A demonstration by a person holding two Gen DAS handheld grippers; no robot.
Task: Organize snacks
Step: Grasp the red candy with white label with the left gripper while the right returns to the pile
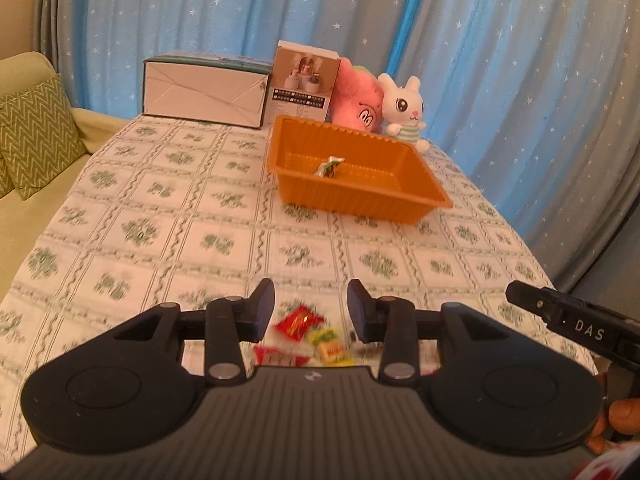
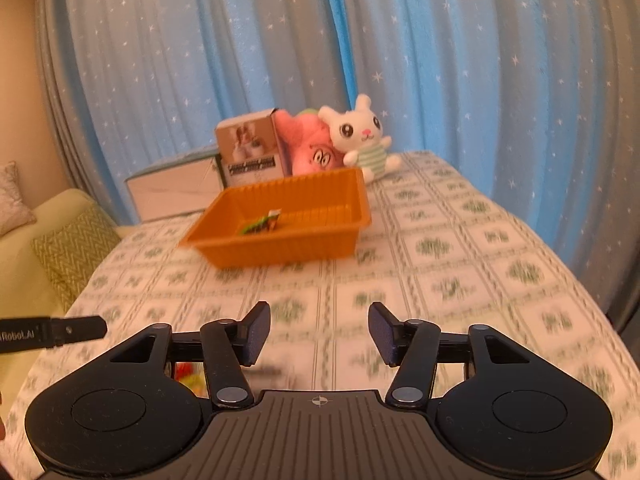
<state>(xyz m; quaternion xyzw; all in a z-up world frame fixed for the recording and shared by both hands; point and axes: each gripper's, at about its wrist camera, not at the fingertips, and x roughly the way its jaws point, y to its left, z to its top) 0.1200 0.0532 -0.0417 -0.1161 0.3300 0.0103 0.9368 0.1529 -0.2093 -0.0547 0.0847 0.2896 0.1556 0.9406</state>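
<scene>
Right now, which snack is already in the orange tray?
Only the green-and-white wrapped snack lies inside the orange tray; the red and yellow ones remain on the tablecloth.

Warm dim light, fisheye bending (edges dark), seemingly motion-blurred

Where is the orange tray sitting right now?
The orange tray sits on the patterned tablecloth toward the far end of the table, just in front of the pink plush and white bunny, holding one small snack.
</scene>
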